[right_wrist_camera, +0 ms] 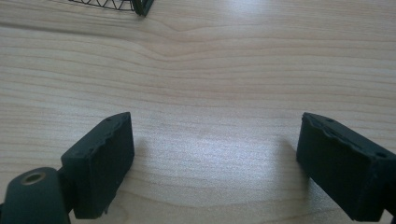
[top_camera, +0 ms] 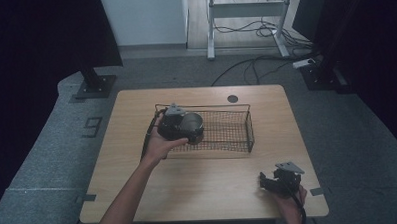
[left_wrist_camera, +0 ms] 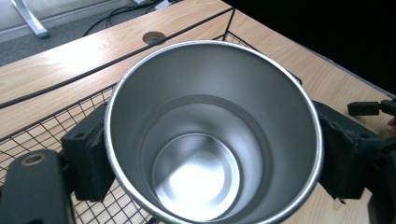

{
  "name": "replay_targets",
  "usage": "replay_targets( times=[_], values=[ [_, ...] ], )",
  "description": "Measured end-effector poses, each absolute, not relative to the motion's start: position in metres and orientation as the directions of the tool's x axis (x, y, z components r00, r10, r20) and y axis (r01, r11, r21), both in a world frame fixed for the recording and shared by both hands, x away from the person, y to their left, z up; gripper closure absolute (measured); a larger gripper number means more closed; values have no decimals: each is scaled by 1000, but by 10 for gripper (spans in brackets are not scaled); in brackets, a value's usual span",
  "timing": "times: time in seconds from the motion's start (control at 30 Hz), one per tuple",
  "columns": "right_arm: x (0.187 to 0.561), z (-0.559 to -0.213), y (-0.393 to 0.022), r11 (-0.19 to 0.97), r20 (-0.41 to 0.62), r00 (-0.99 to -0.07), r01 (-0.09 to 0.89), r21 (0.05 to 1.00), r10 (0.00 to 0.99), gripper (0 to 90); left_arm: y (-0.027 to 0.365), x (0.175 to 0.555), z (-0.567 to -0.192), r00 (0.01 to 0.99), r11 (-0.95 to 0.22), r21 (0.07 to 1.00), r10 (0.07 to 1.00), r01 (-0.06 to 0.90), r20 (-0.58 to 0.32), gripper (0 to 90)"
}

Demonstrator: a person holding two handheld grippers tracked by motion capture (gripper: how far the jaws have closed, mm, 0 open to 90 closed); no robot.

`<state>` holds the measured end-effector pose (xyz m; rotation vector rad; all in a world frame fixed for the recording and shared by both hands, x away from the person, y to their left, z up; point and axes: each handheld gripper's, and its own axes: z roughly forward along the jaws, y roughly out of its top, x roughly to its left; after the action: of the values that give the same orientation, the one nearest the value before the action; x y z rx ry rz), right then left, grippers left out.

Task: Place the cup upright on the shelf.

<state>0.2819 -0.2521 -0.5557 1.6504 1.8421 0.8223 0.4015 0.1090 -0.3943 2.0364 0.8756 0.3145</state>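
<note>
A shiny steel cup [left_wrist_camera: 210, 140] sits between the black pads [left_wrist_camera: 88, 161] of my left gripper [left_wrist_camera: 217, 158], which is shut on its sides just below the rim. The cup's open mouth faces the gripper's camera and it is empty inside. In the high view the left gripper [top_camera: 179, 126] holds the cup [top_camera: 193, 123] over the left end of a black wire basket [top_camera: 249, 130]. My right gripper [top_camera: 275, 182] rests near the table's front right corner. Its jaws stand wide apart over bare wood [right_wrist_camera: 212, 158], with nothing between them.
The basket [left_wrist_camera: 42, 135] lies across the middle of the wooden table [top_camera: 204, 177], and its corner [right_wrist_camera: 135, 5] shows at the top of the right gripper view. A round cable hole [top_camera: 232, 98] lies behind the basket. Stands and cables are on the floor beyond.
</note>
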Motion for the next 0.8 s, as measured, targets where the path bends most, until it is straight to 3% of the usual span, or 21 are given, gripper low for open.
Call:
replay_targets(
  times=[0.8],
  values=[
    [282,-556,-252,67,11,-112,671,738,994,122,108,432,-397,693,-359,787,711,502,-117,148]
  ],
)
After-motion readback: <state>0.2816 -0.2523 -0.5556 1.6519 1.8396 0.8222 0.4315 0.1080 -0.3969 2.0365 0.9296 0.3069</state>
